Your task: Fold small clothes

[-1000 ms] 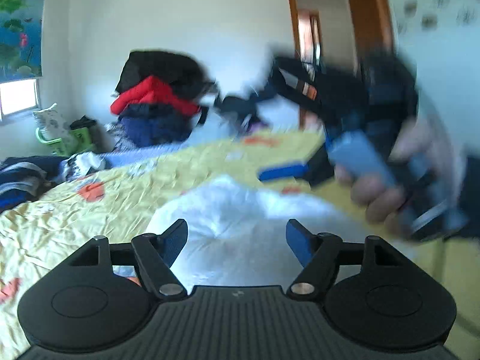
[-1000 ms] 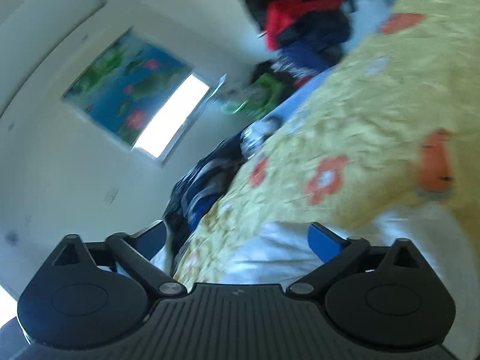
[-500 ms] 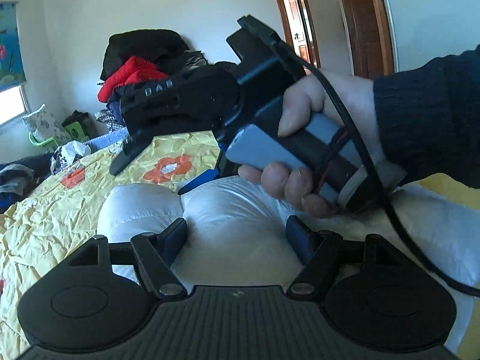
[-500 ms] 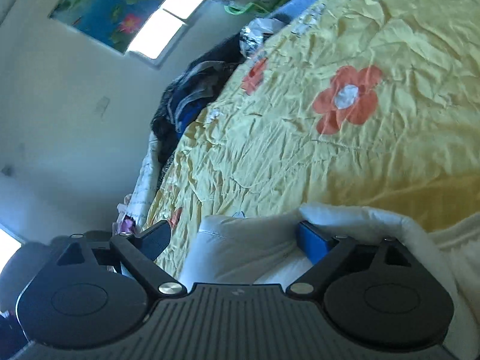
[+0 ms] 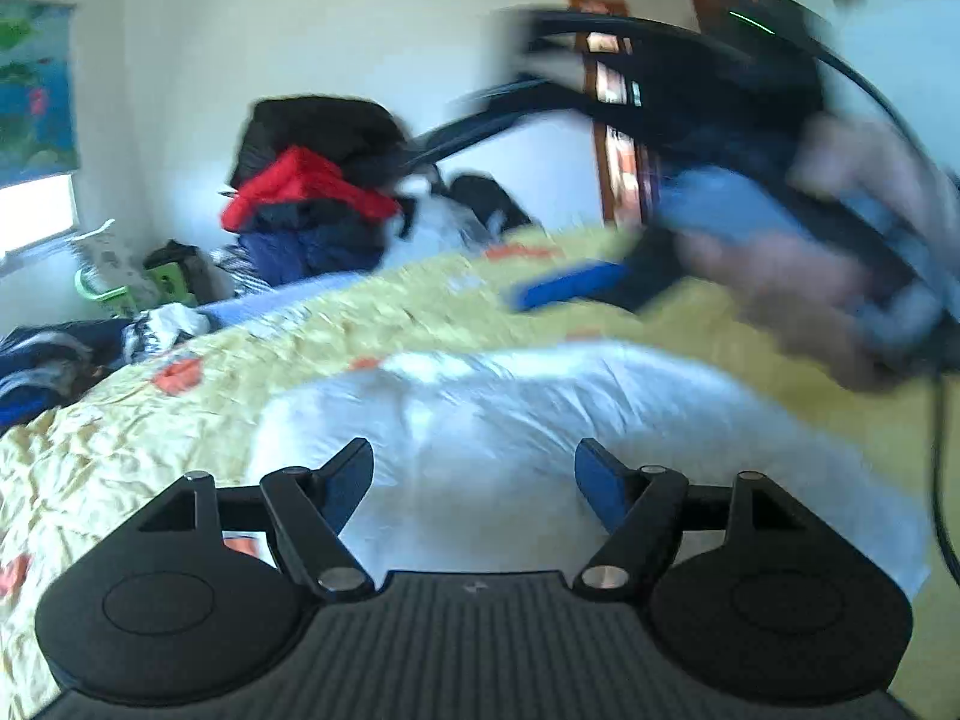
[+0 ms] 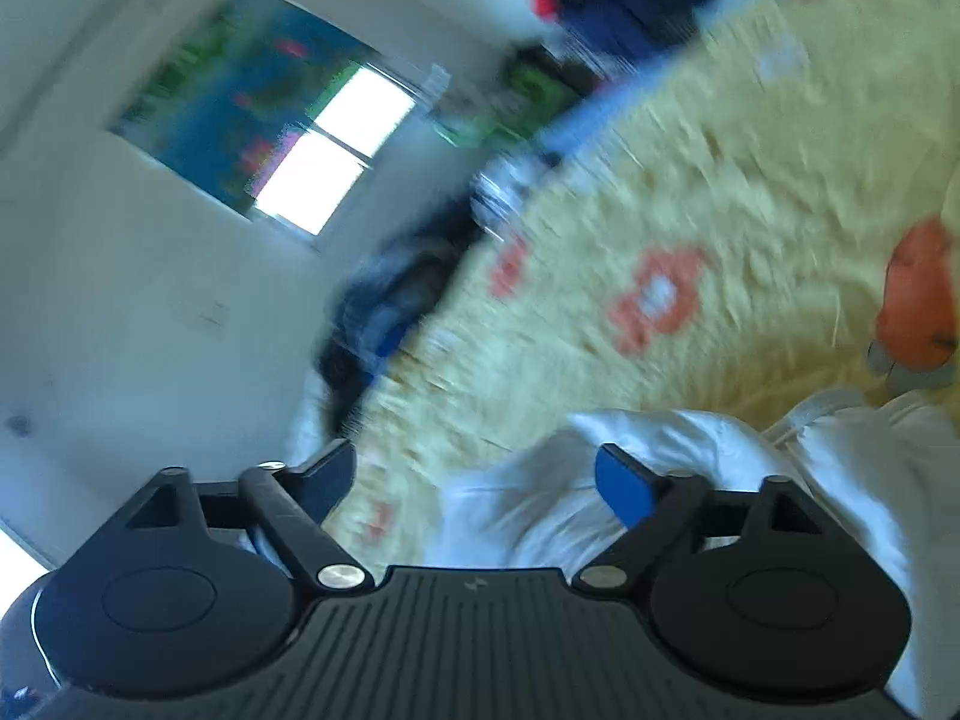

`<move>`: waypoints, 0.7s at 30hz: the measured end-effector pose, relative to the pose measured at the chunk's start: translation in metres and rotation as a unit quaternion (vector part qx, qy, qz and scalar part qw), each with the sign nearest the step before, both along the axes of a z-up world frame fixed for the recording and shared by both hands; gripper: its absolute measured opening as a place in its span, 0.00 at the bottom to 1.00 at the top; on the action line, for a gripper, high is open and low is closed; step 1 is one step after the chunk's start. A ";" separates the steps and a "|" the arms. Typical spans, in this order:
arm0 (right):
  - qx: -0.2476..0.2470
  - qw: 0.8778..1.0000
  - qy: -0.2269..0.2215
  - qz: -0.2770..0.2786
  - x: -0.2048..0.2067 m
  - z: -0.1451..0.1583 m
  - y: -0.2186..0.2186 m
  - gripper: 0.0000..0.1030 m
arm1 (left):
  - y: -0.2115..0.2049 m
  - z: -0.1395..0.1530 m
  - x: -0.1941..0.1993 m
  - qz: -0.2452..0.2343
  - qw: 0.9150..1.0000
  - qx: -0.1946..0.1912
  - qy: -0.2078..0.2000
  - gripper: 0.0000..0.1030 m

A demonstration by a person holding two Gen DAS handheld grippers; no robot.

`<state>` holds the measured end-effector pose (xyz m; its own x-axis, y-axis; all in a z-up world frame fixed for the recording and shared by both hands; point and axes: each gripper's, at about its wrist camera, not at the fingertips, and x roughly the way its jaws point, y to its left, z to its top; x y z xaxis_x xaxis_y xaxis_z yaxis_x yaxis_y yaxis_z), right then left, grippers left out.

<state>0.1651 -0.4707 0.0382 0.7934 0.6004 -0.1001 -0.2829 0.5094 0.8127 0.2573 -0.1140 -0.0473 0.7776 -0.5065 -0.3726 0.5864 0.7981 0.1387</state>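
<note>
The white garment (image 5: 528, 420) lies puffed and rumpled on the bed's yellow flowered sheet (image 5: 150, 420), right under my two tools, which I judge is where I want it for a fold, spread on a flat, soft surface with room around it. My left claw (image 5: 474, 480) hangs over its near edge with the blue-padded jaws spread wide and nothing between them. My right claw (image 6: 474, 480) is likewise released, tilted sharply, with one pad beside a raised fold of the white cloth (image 6: 600, 480) but not pinching it. In the left view the right tool and the hand (image 5: 840, 276) carrying it sweep above the garment, blurred by motion, so I take this as a reach for a fresh hold. A pile of dark and red clothes (image 5: 312, 192) sits at the far end. No label or writing is legible anywhere; the blur hides any.
</note>
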 end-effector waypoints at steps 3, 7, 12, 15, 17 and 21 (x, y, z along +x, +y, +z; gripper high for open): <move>0.039 0.999 -0.012 -0.009 -0.047 -0.005 -0.006 1.00 | 0.023 0.012 -0.001 0.012 0.998 -0.057 0.022 0.77; 0.082 0.996 0.005 -0.019 -0.074 -0.033 0.001 0.99 | 0.008 0.006 0.007 -0.003 0.998 -0.030 0.052 0.77; 0.106 0.991 0.060 -0.053 -0.072 -0.081 -0.003 0.92 | -0.032 -0.022 -0.005 -0.030 0.997 0.069 0.008 0.84; 0.137 0.987 0.059 -0.063 -0.073 -0.101 -0.010 0.85 | -0.039 -0.030 0.000 -0.027 0.997 0.074 0.015 0.85; 0.137 0.987 0.060 -0.062 -0.070 -0.106 -0.013 0.81 | -0.041 -0.034 0.005 -0.027 0.997 0.075 0.020 0.85; 0.149 0.985 0.069 -0.058 -0.068 -0.110 -0.015 0.79 | -0.036 -0.031 0.009 -0.032 0.997 0.069 0.020 0.86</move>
<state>0.0968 -0.4856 -0.0721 0.8493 0.5259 -0.0452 -0.1133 0.2653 0.9575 0.2658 -0.1503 -0.0779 0.7288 -0.4955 -0.4725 0.6420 0.7343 0.2202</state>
